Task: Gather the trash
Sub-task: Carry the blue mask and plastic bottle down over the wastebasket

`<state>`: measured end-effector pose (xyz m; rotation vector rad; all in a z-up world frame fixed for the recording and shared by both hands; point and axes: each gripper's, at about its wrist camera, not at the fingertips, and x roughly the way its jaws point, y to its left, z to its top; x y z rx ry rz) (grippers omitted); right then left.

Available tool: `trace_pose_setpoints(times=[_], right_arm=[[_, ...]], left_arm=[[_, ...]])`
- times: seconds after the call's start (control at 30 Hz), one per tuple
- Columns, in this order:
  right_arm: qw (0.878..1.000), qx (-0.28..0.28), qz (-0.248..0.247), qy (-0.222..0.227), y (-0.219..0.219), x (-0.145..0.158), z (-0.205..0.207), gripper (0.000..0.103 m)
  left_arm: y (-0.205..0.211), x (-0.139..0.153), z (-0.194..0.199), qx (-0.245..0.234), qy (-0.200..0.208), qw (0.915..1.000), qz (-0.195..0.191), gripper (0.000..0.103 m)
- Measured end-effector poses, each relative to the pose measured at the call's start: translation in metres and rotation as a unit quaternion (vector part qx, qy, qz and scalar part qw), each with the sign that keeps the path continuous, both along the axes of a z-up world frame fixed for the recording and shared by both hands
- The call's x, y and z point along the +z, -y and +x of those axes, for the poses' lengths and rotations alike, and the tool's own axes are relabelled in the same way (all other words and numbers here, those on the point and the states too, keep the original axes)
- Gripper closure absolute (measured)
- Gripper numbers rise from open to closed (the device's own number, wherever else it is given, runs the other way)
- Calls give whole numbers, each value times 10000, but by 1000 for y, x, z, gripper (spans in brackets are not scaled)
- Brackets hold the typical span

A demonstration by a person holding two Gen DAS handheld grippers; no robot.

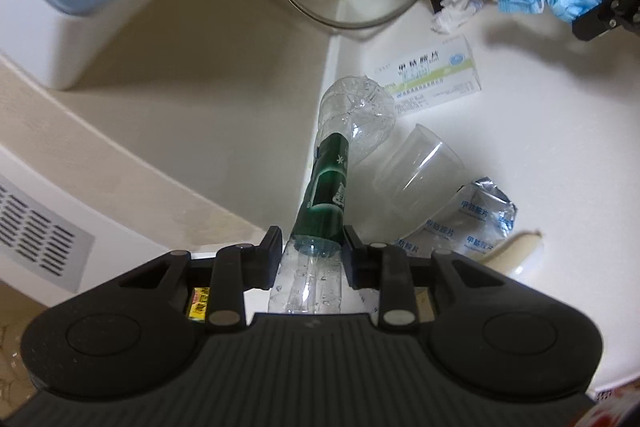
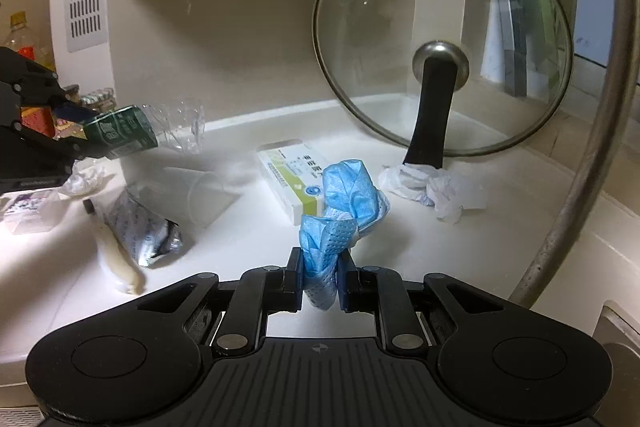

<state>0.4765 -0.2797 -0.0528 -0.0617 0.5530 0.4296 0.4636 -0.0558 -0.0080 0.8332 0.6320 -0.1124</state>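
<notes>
Both grippers are holding trash above the white counter (image 2: 248, 227). On the left gripper (image 1: 312, 251) the two black fingers (image 1: 272, 251) squeeze a clear plastic bottle (image 1: 326, 187) with a dark green label, and the bottle sticks out over the counter's edge, where the top drops to a lower tan surface. That bottle looks crushed and crinkly at its far end. Pinched tight in the right gripper (image 2: 319, 277) is a blue face mask (image 2: 344, 203), bunched up and twisted, lifted clear of the counter. Open white counter lies between the two grippers. More trash lies there: a clear plastic cup (image 1: 416, 171) on its side, a shiny silver pill sheet (image 1: 472, 219) crumpled near it, a white medicine box (image 1: 432, 75) lying flat, and wadded white tissue (image 2: 436, 191). A glass pot lid (image 2: 440, 39) leans up at the back wall, its black handle (image 2: 430, 115) touching the tissue. A curved metal pipe (image 2: 592, 131) stands close on the right side.
</notes>
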Motion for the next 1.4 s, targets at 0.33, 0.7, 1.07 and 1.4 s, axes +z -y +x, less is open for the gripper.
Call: trace_pose_setpoints(times=[0.33, 0.7, 1.07, 1.4], right_arm=[[9984, 398, 366, 155, -11, 32, -63, 86], [9953, 792, 555, 6, -32, 39, -200, 86], [9908, 1122, 163, -738, -61, -10, -288, 86], [9768, 1714, -238, -1265, -83, -72, -283, 87]], left_arm=[[-20, 44, -83, 474, -210, 9867, -1540, 75], [-49, 41, -227, 936, -547, 9505, -2913, 75], [-56, -20, -314, 1572, -1304, 9085, -3646, 75], [-59, -107, -312, 2424, -2183, 8583, -3961, 75]])
